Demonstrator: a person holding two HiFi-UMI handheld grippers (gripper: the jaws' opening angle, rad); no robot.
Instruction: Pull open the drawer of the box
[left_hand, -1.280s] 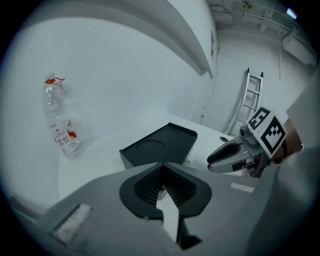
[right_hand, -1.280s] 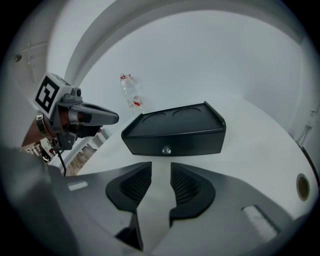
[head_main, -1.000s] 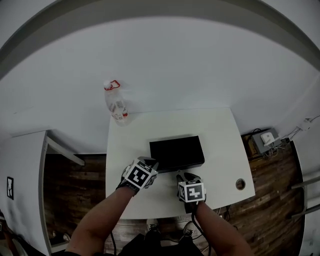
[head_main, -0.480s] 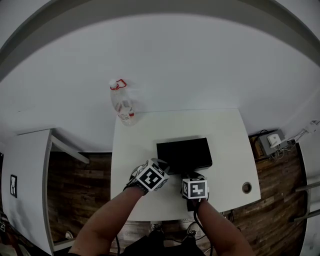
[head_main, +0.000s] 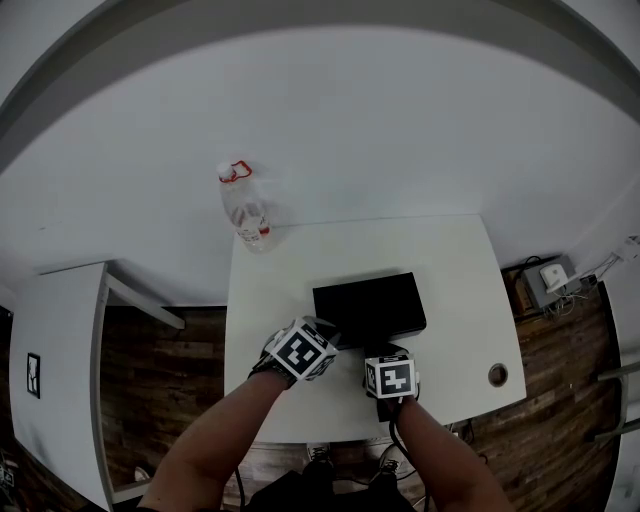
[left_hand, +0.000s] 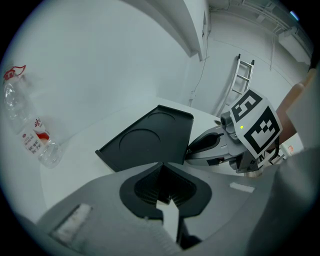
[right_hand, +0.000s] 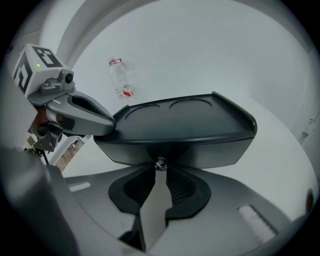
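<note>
A low black box (head_main: 368, 305) lies on the white table (head_main: 450, 260), its top (left_hand: 150, 137) marked with two round recesses. A small metal drawer knob (right_hand: 160, 164) sits on its front face. My right gripper (right_hand: 159, 170) is at the front of the box (right_hand: 185, 125). Its jaws are closing and their tips meet on the knob. My left gripper (left_hand: 162, 167) is shut with nothing in it. Its tip touches the box's front left corner, which shows in the right gripper view. In the head view both grippers, left (head_main: 322, 338) and right (head_main: 384, 352), sit at the box's near edge.
A clear plastic bottle (head_main: 243, 210) with a red cap ring stands at the table's far left corner. A round cable hole (head_main: 497, 375) is near the front right edge. A second white table (head_main: 60, 370) stands to the left. A power strip (head_main: 550, 275) lies on the wooden floor.
Both grippers have come a little closer to the box's front edge than a second ago. In the last half second they have barely moved.
</note>
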